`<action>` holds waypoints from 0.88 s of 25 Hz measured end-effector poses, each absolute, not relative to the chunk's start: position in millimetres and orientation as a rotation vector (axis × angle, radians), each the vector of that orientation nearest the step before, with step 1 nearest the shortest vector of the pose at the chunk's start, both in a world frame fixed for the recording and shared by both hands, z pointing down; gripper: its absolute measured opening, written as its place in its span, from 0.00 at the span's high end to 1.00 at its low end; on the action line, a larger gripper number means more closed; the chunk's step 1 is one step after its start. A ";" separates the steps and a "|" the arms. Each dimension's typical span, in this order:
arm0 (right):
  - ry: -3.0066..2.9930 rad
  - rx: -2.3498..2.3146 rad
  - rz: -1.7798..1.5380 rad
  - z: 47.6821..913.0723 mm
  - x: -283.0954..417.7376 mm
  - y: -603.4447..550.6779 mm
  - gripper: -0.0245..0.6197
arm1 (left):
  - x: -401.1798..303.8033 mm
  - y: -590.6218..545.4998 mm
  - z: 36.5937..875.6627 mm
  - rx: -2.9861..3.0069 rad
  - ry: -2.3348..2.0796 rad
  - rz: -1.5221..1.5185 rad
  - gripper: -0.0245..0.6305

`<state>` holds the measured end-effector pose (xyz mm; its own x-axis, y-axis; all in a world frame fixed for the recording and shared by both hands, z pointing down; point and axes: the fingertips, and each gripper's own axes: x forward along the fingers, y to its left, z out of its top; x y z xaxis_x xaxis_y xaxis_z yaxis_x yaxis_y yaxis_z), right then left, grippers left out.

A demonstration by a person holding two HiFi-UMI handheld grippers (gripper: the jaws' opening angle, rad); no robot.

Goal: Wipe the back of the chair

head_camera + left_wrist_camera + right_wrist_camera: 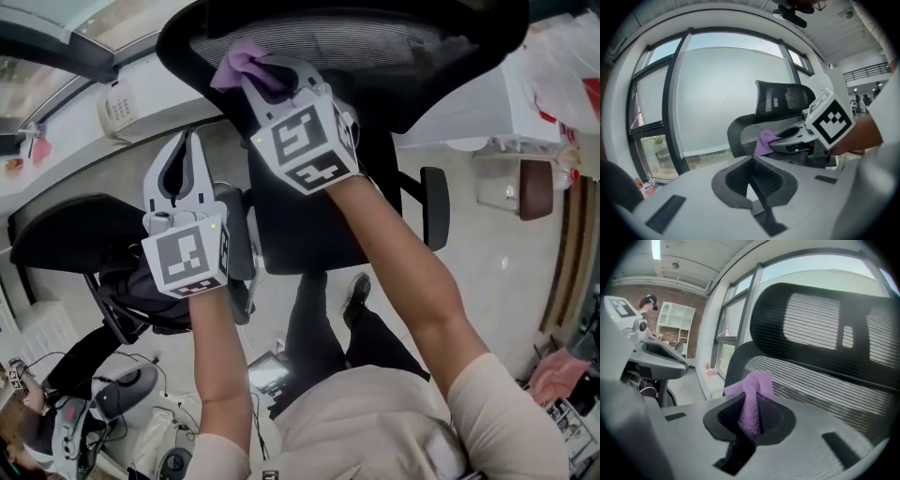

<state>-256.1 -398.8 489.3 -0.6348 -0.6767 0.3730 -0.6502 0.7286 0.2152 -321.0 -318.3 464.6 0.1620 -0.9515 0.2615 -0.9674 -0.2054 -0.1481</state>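
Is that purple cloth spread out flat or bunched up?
Bunched up. The purple cloth is pinched in a crumpled fold between the right gripper's closed jaws, with one tuft sticking out toward the chair back.

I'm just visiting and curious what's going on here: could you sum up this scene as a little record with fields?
Doer: a person, a tool in each hand
Right hand-held gripper: shut on purple cloth
Cloth position: against the office chair's mesh backrest
Left hand-held gripper: shut, empty, held clear of the backrest
Setting: office by large windows
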 end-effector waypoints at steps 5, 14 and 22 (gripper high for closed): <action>-2.397 1.233 -0.054 489.8 -153.9 -420.0 0.90 | -259.4 -343.5 461.1 2.462 -1.847 0.465 0.95; -2.013 1.773 0.168 494.1 134.3 -436.6 0.90 | -124.8 -359.6 459.9 2.634 -1.640 0.451 0.95; -2.050 1.737 0.153 491.6 132.9 -428.7 0.90 | -97.6 -354.2 455.9 2.665 -1.600 0.459 0.95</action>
<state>132.9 -428.7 491.6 -0.1088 -0.9093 0.4017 -0.9589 0.2025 0.1986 -97.6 -354.2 455.9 0.4389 -0.8638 0.2474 -0.8636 -0.4816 -0.1495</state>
